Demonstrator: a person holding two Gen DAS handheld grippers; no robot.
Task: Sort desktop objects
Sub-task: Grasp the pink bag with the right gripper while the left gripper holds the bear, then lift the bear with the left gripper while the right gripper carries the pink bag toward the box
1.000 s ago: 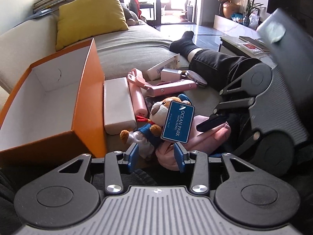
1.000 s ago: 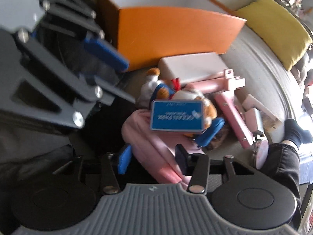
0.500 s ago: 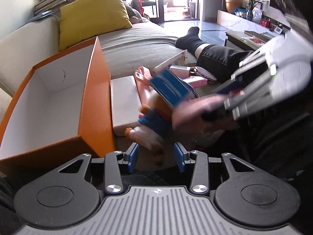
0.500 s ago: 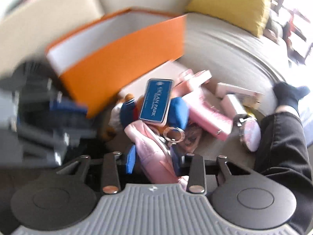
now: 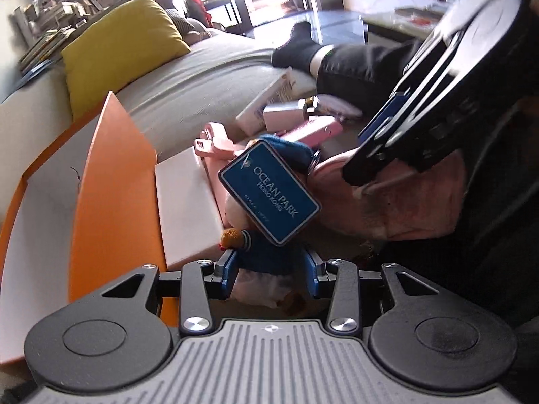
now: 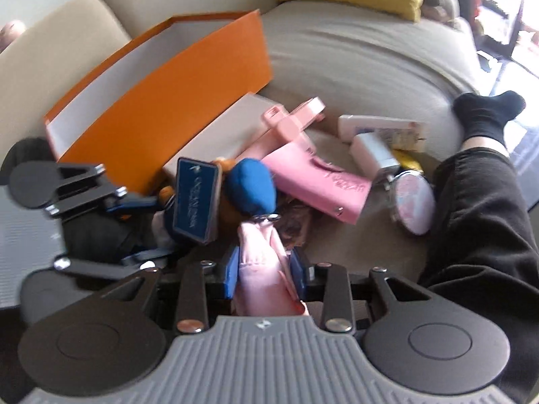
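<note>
— So how far along is the sorting?

— Barely begun. The orange box (image 5: 111, 188) at the left of the frame looks empty, though its floor is partly hidden. Everything else lies heaped on the sofa (image 6: 353, 54) right of it: white box (image 5: 188, 202), pink case (image 6: 316, 181), round mirror (image 6: 412, 202).

— And the grippers?

— The right gripper (image 6: 264, 269) has just been closing and its fingers pinch the pink pouch (image 6: 259, 269). The left gripper (image 5: 269, 269) stands half-wide around the plush toy (image 5: 266, 256) with the blue tag (image 5: 269, 195), apparently not squeezing.
</note>
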